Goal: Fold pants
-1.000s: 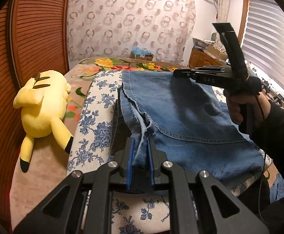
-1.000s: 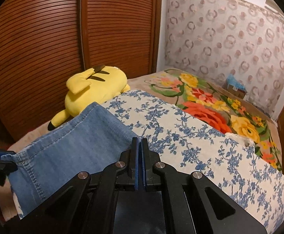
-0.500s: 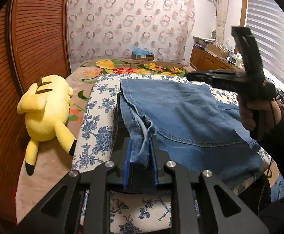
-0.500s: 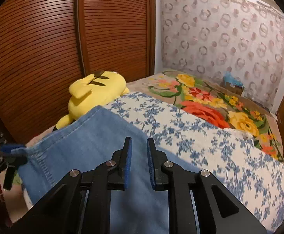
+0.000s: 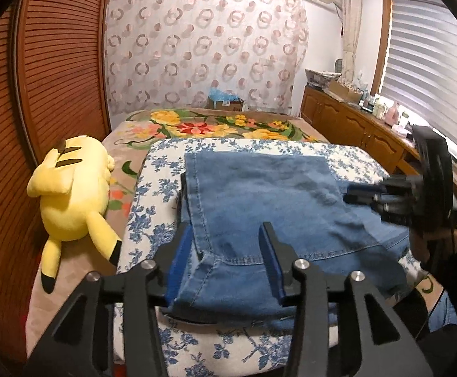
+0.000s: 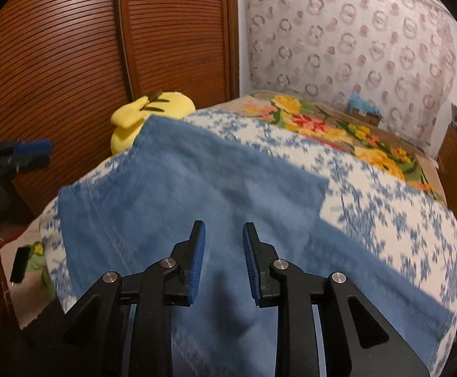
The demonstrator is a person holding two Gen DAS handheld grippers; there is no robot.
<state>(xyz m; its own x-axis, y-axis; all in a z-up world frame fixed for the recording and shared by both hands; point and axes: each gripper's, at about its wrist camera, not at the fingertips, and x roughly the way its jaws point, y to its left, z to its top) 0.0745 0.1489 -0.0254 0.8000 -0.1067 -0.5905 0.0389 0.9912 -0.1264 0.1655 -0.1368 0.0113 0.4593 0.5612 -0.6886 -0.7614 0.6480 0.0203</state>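
Slatted brown wardrobe doors (image 5: pixel 55 72) close off the left of this bedroom. Just right of them, on the left side of the bed, a yellow plush toy (image 5: pixel 71 198) lies with its ears to the far side and its feet toward the near edge. Next comes a blue-flowered white cover (image 5: pixel 153 201), with a bright floral blanket (image 5: pixel 215 127) stretching beyond it to the far curtained wall.

On the cover lie the jeans (image 5: pixel 266 198), doubled over into a flat blue block: the upper layer lies smooth and squarely on the lower, with a stitched hem running along the near edge. The left gripper (image 5: pixel 226 262) sits at that near left corner. Its jaws have just been opening, and the denim corner lies between the blue pads (image 5: pixel 178 260) without being pinched, so the cloth is let go. Farther right, the right gripper (image 6: pixel 222 264), held in a hand with a dark sleeve, hovers over the right part of the jeans; its jaws have also just been parting and nothing is between them.

By my reading this fold is laid down and both tools have released it. What remains is likely one more fold to make the block smaller, and perhaps a smoothing of the slight ripples near the right edge. Whether the lower layer lies even underneath cannot be seen.
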